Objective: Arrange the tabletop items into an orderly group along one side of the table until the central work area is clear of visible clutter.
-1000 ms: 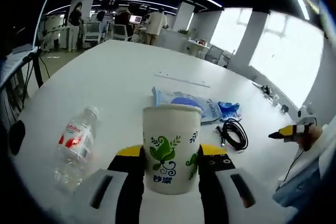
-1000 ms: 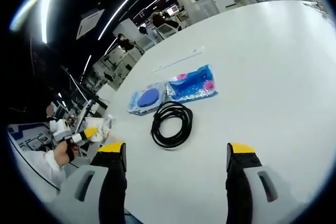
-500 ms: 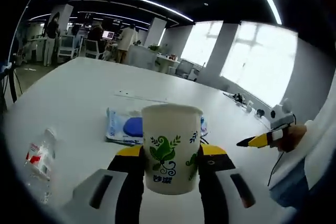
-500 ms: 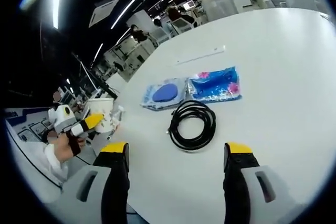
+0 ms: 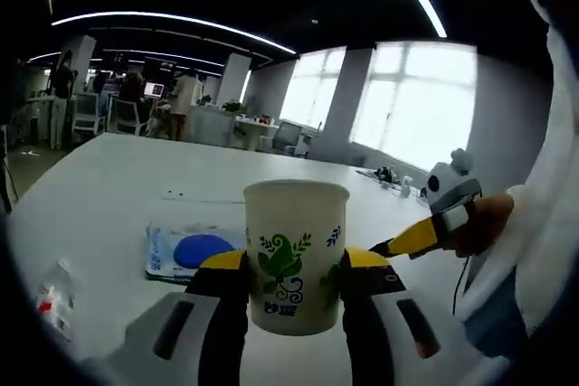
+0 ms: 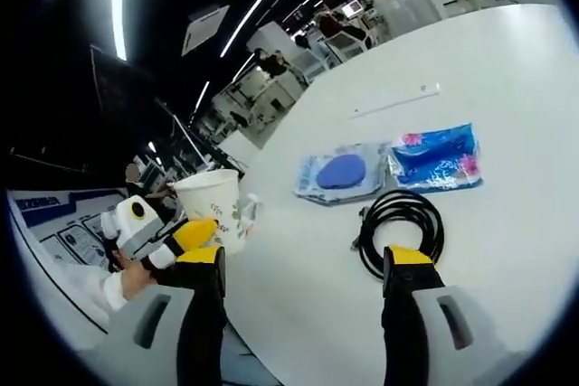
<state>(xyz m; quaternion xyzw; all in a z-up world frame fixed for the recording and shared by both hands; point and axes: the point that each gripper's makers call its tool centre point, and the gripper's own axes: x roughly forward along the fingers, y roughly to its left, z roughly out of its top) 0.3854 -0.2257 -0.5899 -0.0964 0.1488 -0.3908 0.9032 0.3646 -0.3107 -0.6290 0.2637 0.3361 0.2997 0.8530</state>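
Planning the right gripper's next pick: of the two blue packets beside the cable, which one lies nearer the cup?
The pale packet with the round blue patch; the bright blue packet with pink spots lies farther from the cup.

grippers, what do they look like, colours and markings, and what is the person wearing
Both grippers look alike: the left gripper and right gripper each have two black jaws with yellow tips, set on pale grey bodies with a dark slot on each side. Seen from the side in the right gripper view, the left gripper carries a white housing. The person wears a white sleeve and blue trousers.
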